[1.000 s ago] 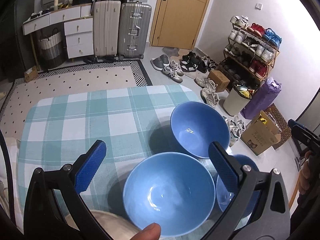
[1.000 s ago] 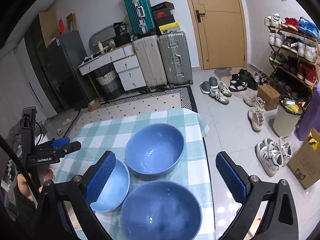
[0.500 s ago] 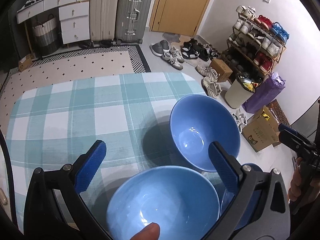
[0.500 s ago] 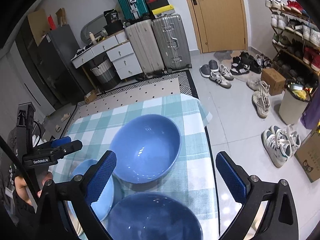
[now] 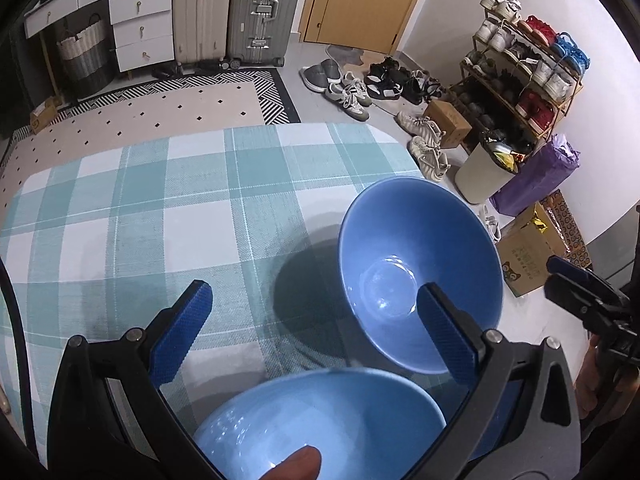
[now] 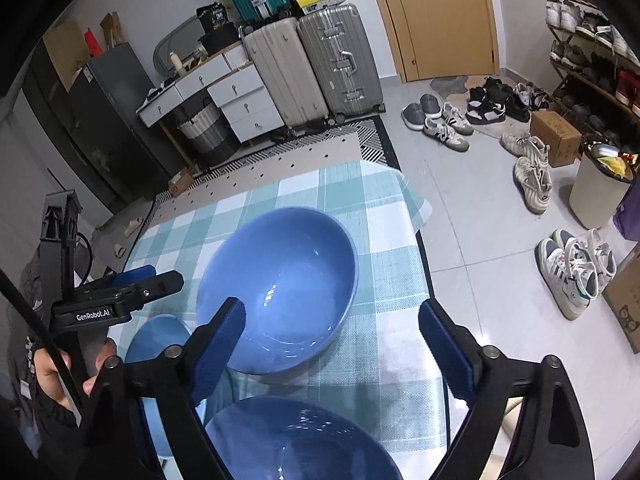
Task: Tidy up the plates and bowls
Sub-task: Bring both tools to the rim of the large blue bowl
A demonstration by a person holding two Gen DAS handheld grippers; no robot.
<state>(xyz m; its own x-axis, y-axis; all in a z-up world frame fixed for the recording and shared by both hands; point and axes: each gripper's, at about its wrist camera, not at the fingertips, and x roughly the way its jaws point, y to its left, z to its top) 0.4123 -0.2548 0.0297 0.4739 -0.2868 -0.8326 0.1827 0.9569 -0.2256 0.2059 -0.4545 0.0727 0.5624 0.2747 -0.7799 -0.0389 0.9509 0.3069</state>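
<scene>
Evidently both grippers, left gripper (image 5: pixel 316 332) and right gripper (image 6: pixel 332 344), have jaws spread, holding nothing; pinch the far-edge bowl (image 6: pixel 280 292) by its rim squarely.

Three bowls on the table (image 6: pixel 384 280), far bowl (image 6: pixel 280 292) behind near bowl (image 6: pixel 296 440) (small bowl (image 6: pixel 160 344) left)

Both cameras hang close above the near edge of the tabletop (image 5: pixel 120 208), tilted down and facing the door (image 6: pixel 440 16). The left view looks from the left side, the right view from the right edge. Both share the far bowl (image 5: pixel 420 272) (image 6: pixel 280 288) and the suitcases (image 5: pixel 260 8).
</scene>
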